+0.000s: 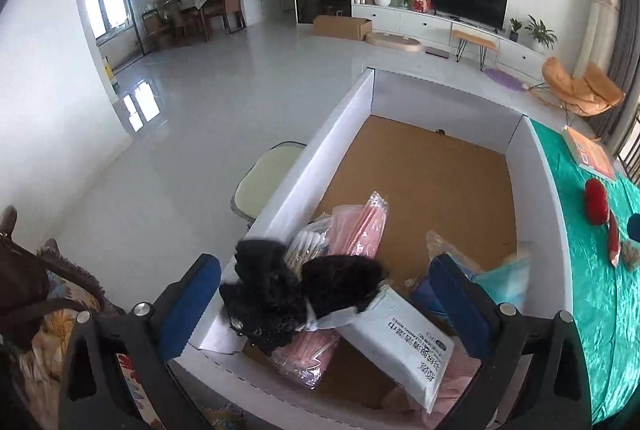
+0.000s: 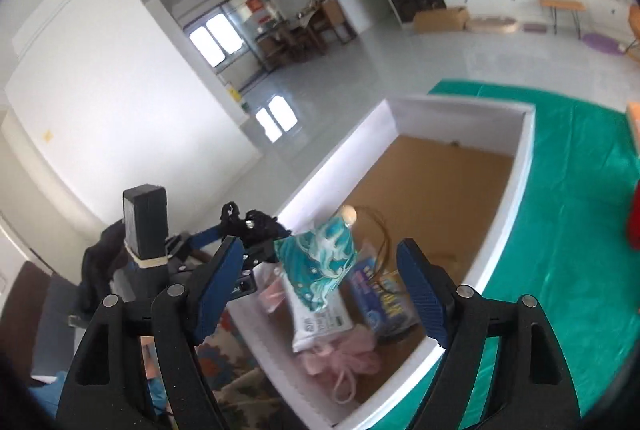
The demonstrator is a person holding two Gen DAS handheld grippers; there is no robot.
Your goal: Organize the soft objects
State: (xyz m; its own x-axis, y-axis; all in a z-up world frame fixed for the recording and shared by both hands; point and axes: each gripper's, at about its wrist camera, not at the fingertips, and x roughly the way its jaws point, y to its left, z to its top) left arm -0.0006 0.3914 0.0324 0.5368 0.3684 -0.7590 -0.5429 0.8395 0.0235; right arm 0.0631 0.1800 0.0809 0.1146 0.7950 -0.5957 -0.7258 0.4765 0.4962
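Both hand-held grippers, left [image 1: 324, 294] and right [image 2: 320, 270], gape open over the white box [image 1: 332, 134]; black cloth [image 1: 272, 286] and teal pouch [image 2: 320, 258] touch neither's pads.

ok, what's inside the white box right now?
In the white box: a black lacy item, pink packets, a white wipes pack, blue packets, a teal pouch and a pink mesh pouf. Whatever lies beneath the pile is covered.

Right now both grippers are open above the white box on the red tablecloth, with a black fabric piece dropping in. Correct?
Not quite: the tablecloth is green, not red, as the left wrist view shows. The rest holds: left gripper and right gripper are open above the white box, with the black fabric piece dropping in.
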